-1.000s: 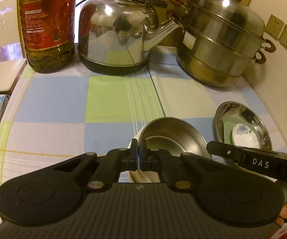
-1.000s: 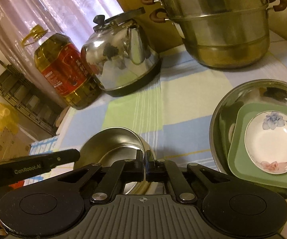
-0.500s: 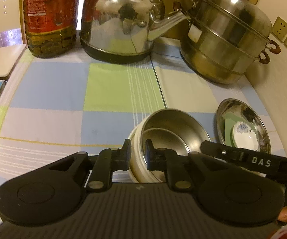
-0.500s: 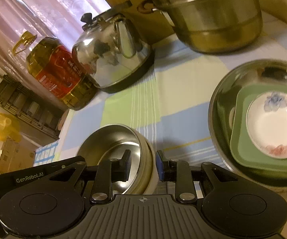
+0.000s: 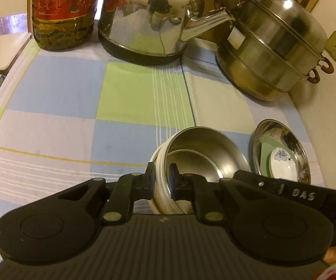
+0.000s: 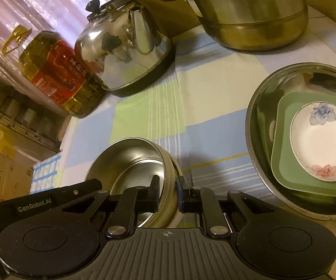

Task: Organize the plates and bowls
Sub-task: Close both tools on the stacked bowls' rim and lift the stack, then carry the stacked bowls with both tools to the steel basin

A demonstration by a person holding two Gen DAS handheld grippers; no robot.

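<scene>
Steel bowl (image 5: 200, 156), lower centre of both views, gripped by 2 grippers: left gripper (image 5: 162, 182) pinches its near-left rim; right gripper (image 6: 168, 194), jaws just closing, clamps its right rim. Steel basin (image 6: 261, 107) beside it holds a green plate (image 6: 282, 163) and floral dish (image 6: 321, 142).

"DAS" on right gripper (image 5: 303, 194), "GenRobot.AI" on left gripper (image 6: 34, 208), bottle label (image 6: 58, 74) probably Chinese
</scene>
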